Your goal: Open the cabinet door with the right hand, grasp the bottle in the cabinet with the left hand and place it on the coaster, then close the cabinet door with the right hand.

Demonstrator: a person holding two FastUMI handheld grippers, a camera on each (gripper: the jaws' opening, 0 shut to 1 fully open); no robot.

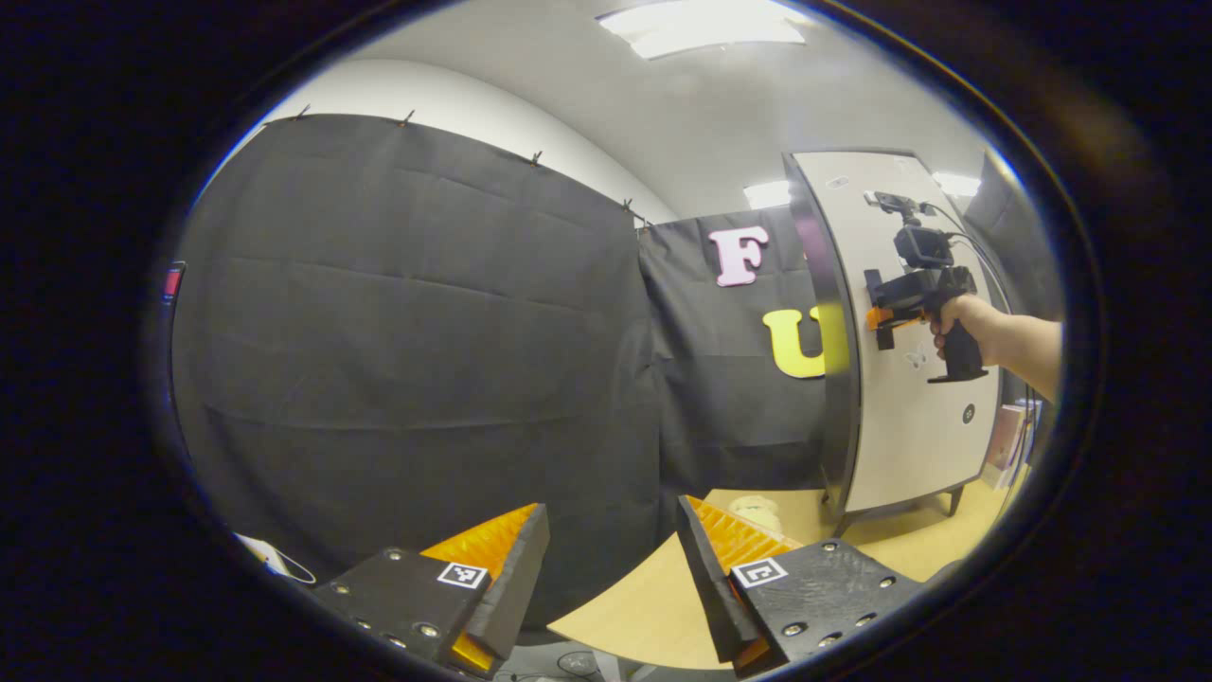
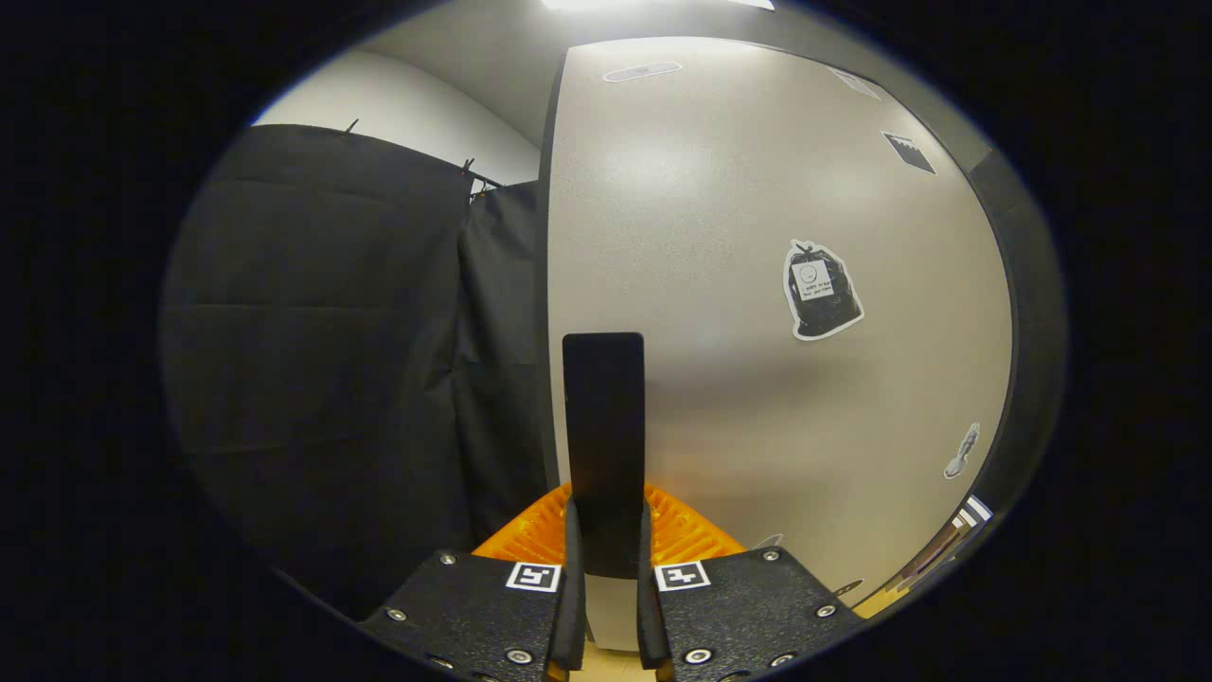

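Clamping both fingers on the dark flat handle of the cabinet door, right gripper seen up close in the right gripper view, jaws drawn nearly together with only the handle's thickness between them. Standing upright from the fingers, handle reads as a smooth, slim rectangular bar, set at the door's left edge. Door itself pale, matte, finely speckled, softly reflecting the ceiling light, dotted with stickers: a cut-out sticker of a dark bag at mid-height, a small dark one near the top, another small one lower right. Seen from farther off in the left gripper view, same right gripper pressed against the tall door, held by a hand with a bare forearm reaching in from the right, a small camera riding on top with cables trailing. Also there: glossy dark rounded edge of the cabinet, its thin legs on a light wooden table, and a pale crumpled object on the table beside the cabinet, too small to identify. Left gripper hanging wide open over the table's edge, holding nothing, ribbed pads facing each other across the gap, small square markers on the rough-textured finger blocks. Bottle not made out; whether the door sits ajar or flush cannot be told.
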